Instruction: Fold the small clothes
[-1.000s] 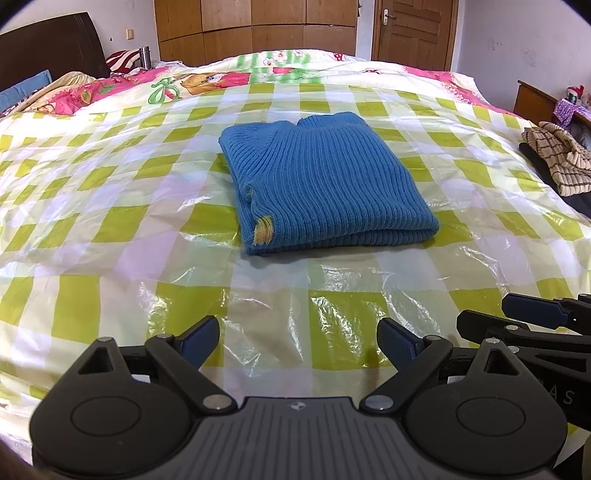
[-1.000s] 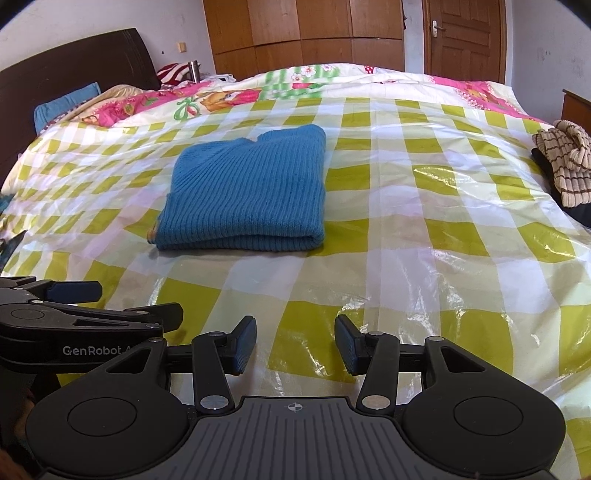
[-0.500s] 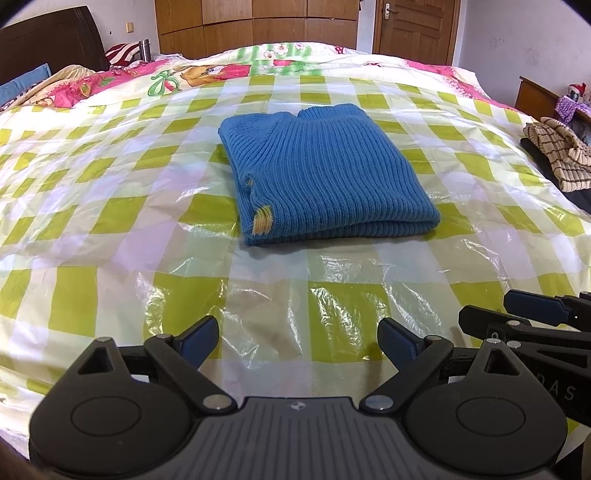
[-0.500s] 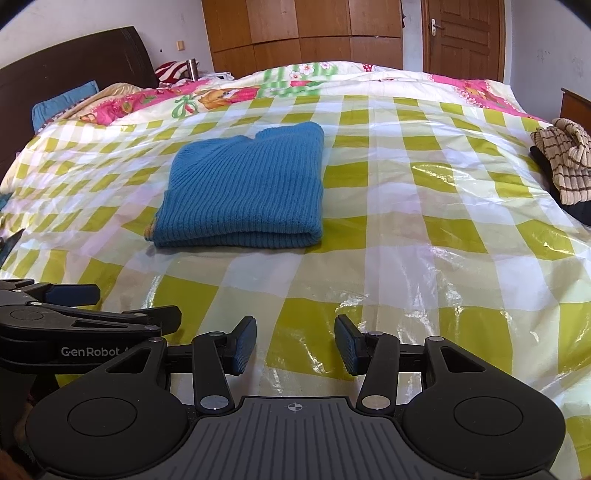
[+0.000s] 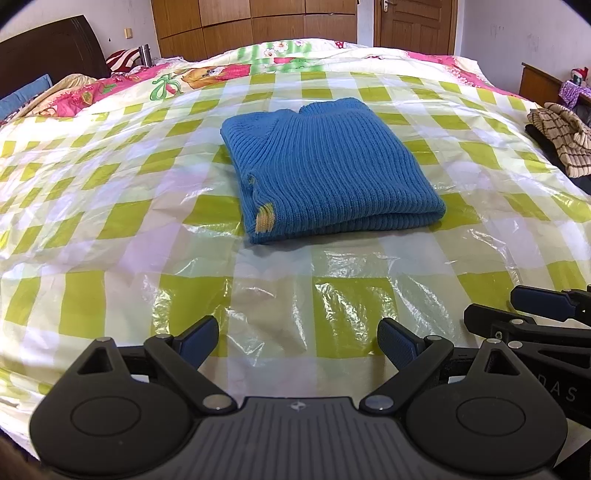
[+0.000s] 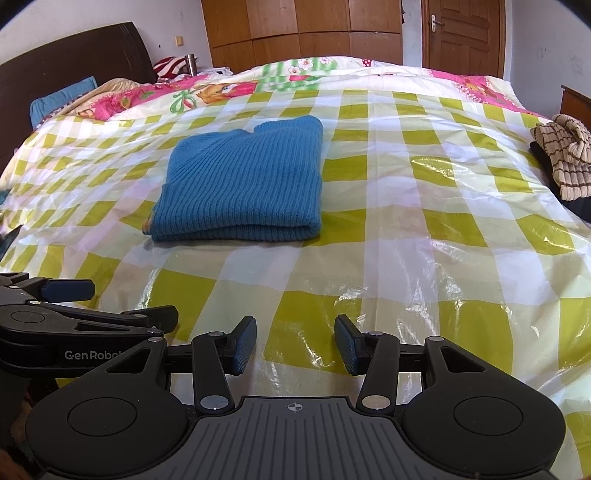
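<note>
A blue ribbed knit sweater (image 5: 325, 173) (image 6: 247, 184) lies folded into a neat rectangle on the green-checked plastic sheet (image 5: 110, 221) (image 6: 424, 240) that covers the bed. My left gripper (image 5: 297, 341) is open and empty, low near the bed's front edge, well short of the sweater. My right gripper (image 6: 295, 345) is also open with nothing between its fingers. Each gripper shows at the side of the other's view: the right gripper (image 5: 535, 314) and the left gripper (image 6: 74, 299).
A striped beige garment (image 5: 561, 142) (image 6: 563, 157) lies on dark clothes at the bed's right edge. Colourful bedding (image 5: 207, 74) and pillows are piled at the far end near a dark headboard (image 6: 74, 62). Wooden wardrobes (image 5: 258, 22) and a door (image 6: 465, 33) stand behind.
Both views have tilted slightly, so the sweater sits a little lower in frame. The sweater itself has not moved and both grippers stay open.
</note>
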Demonstrator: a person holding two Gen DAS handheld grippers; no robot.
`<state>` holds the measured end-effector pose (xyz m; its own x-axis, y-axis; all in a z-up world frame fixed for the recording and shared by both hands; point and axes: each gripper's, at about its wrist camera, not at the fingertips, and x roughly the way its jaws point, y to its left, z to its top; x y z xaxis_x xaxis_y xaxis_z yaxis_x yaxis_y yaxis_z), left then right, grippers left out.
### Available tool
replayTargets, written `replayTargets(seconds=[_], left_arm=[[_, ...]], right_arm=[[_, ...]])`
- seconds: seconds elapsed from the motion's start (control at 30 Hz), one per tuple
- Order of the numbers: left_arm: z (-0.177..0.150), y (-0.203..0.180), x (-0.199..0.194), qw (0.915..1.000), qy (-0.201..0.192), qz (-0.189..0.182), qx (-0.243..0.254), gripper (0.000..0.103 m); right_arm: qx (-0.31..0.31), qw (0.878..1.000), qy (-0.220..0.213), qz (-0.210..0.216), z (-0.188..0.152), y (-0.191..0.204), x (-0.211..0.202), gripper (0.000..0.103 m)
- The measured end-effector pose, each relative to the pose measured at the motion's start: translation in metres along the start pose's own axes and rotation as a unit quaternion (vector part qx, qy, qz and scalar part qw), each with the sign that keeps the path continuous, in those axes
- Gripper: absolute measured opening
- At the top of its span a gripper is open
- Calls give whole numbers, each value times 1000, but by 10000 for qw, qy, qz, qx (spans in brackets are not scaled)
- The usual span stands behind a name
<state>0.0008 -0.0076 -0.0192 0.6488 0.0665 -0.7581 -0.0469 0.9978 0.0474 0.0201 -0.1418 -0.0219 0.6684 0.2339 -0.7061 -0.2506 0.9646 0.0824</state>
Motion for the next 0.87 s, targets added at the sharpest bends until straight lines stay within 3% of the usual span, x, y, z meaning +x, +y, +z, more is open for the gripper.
replayTargets(seconds=[0.87], left_arm=[[-1,0,1,10000,-16,-5,-23,103]], right_arm=[[-47,9999,-25,-90,-2,1,1,46]])
